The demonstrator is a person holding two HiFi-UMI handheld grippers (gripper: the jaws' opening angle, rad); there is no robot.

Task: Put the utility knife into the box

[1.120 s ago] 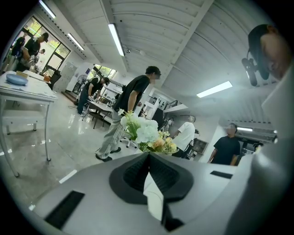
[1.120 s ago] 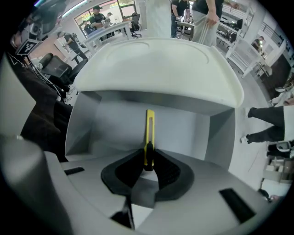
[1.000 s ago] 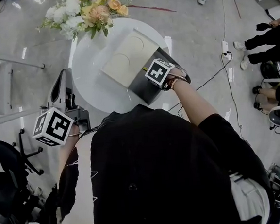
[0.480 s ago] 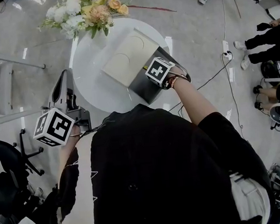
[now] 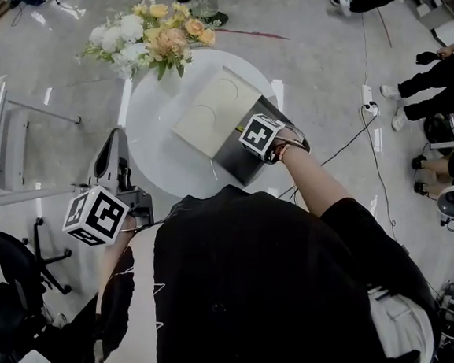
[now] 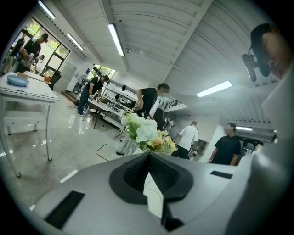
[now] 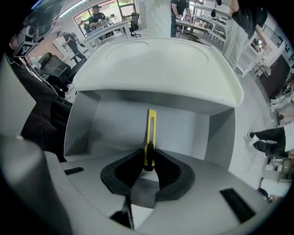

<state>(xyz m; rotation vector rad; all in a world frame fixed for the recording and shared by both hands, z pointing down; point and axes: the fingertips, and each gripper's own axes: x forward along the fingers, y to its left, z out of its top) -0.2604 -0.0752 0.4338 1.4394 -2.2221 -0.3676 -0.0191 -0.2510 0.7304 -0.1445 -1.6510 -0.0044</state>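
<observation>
A yellow utility knife [image 7: 150, 131] hangs point-down between the pads of my right gripper [image 7: 148, 161], which is shut on its black slider end. Its jaws have just been easing open a little, with the knife still between them. Below it lies the inside of the open grey box [image 7: 110, 124], its cream lid [image 7: 156, 64] folded back. In the head view the right marker cube [image 5: 261, 134] sits over the box [image 5: 236, 154] and hides the knife. My left gripper [image 6: 148, 155] is shut on nothing, held off the table's left edge near its cube [image 5: 96, 216].
The box stands on a round white table [image 5: 153, 144] with a flower bouquet [image 5: 151, 37] at its far edge. An office chair [image 5: 13, 266] is at the lower left. People [image 5: 431, 72] and a floor cable [image 5: 348, 123] are to the right.
The head view has shifted slightly, so the table and flowers sit a little lower in the picture. Both grippers keep their places over the box and beside the table.
</observation>
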